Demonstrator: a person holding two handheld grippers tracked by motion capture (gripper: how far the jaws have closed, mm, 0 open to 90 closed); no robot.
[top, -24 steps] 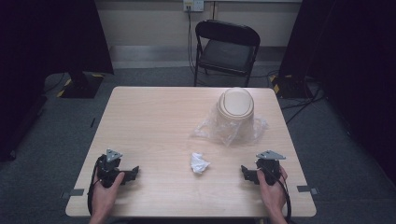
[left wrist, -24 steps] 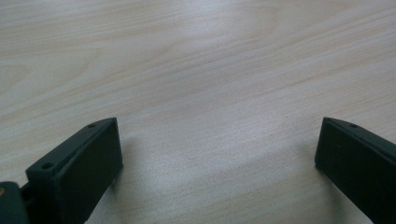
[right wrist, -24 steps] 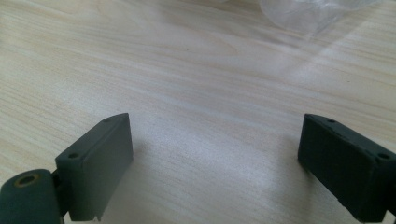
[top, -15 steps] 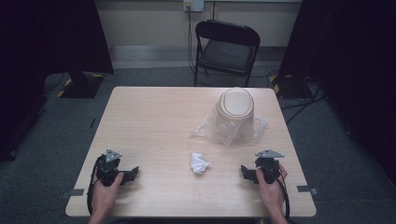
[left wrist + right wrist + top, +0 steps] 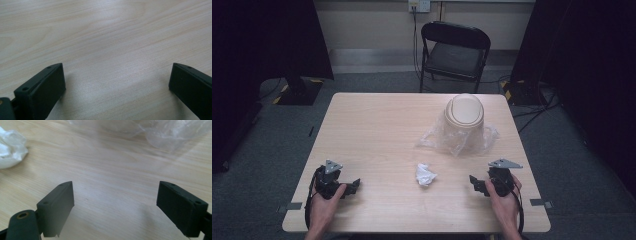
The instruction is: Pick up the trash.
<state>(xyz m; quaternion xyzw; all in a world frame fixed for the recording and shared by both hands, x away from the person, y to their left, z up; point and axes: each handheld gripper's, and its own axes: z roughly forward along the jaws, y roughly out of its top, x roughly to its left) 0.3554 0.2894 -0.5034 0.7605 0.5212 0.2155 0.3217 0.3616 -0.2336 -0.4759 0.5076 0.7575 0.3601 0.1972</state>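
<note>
- The left gripper [image 5: 353, 185] rests low on the table [image 5: 377, 125], well to the left of the crumpled paper ball [image 5: 425, 174]. Its jaws stand wide apart with bare wood between them in the left gripper view, holding nothing. Sitting so close to the near edge, a careless lift could snag its trailing cable on the table's rim.
- The crumpled paper ball lies loose on the wood, apart from both grippers. It looks light and springy; I judge a fast approach would nudge it away rather than catch it, and a pinch on one loose fold could let it slip out.
- Beyond the ball and to its right stands the upturned bin [image 5: 464, 116], with its clear plastic bag [image 5: 447, 140] spilling onto the table toward the ball. A reach over the ball might drag that film, and the bin, probably light, could tip.
- The right gripper [image 5: 473, 183] rests to the right of the ball, jaws spread about as wide as they go and empty. In the right gripper view the ball [image 5: 10, 150] sits off to one side, not between the jaws, so closing without first re-aiming would likely miss it.
</note>
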